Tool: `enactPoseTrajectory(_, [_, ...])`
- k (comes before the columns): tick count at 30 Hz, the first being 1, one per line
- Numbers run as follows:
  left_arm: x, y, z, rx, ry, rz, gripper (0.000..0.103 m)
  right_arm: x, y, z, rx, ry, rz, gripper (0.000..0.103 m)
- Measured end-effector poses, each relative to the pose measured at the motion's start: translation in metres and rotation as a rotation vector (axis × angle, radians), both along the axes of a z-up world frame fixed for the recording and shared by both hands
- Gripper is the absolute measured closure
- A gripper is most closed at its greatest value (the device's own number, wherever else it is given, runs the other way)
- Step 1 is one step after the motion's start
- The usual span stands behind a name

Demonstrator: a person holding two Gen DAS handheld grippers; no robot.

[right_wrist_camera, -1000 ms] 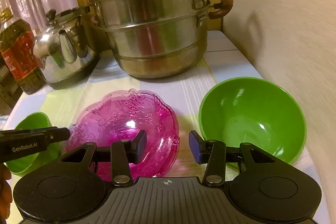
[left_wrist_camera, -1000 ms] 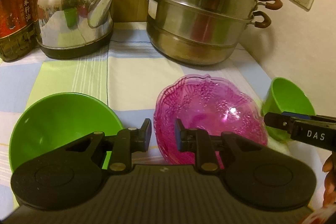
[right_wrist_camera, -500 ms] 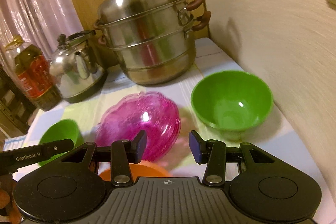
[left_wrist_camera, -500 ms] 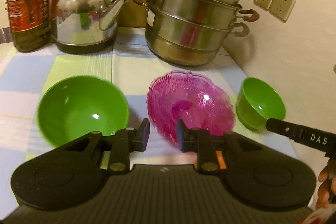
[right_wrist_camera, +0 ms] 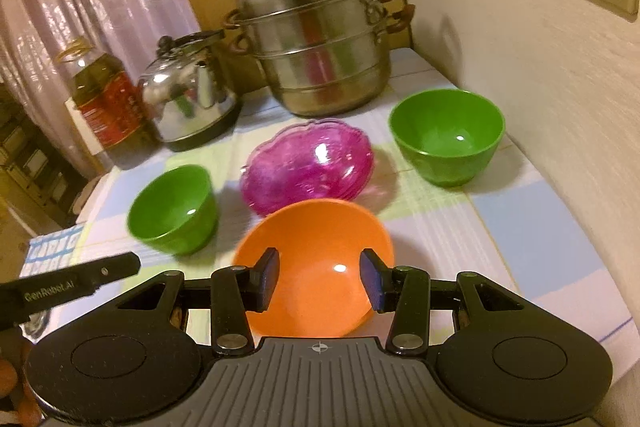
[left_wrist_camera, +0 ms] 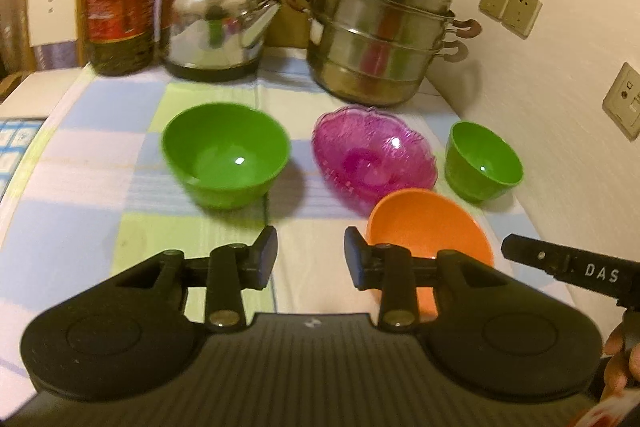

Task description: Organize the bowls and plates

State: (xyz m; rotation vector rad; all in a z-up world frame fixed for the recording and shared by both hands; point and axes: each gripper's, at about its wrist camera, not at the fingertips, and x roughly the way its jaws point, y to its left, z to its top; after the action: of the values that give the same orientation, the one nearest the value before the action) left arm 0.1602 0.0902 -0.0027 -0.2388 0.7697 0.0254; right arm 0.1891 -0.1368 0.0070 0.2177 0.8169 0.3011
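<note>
I count four dishes on the checked tablecloth: two green bowls, one pink glass dish and one orange bowl. From my left claw's camera, the left green bowl sits apart from the rest; the pink glass dish is in the middle, and the right green bowl stands just beside it near the wall. The orange bowl is nearest me, in front of the pink dish.

My left gripper is spread open over bare cloth, holding nothing. My right gripper is also open, its jaws hanging over the orange bowl without closing on it; I cannot tell whether they touch the rim.

At the back stand one stacked steel steamer pot, one steel kettle and one bottle of cooking oil. Three wall sockets show on the right wall.
</note>
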Motion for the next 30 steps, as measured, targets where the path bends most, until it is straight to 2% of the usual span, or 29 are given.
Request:
enactPoseTrajectory(14, [-0.060,0.035,0.000,0.004,0.034,0.103,0.070,-0.040,0.043,0.013,-0.028,-0.007,0.105,0.058])
enactPoseTrajectory(30, [-0.056,0.066,-0.008,-0.011,0.039,0.144,0.069,-0.034,0.069,0.004,-0.054,0.005,0.136,0.058])
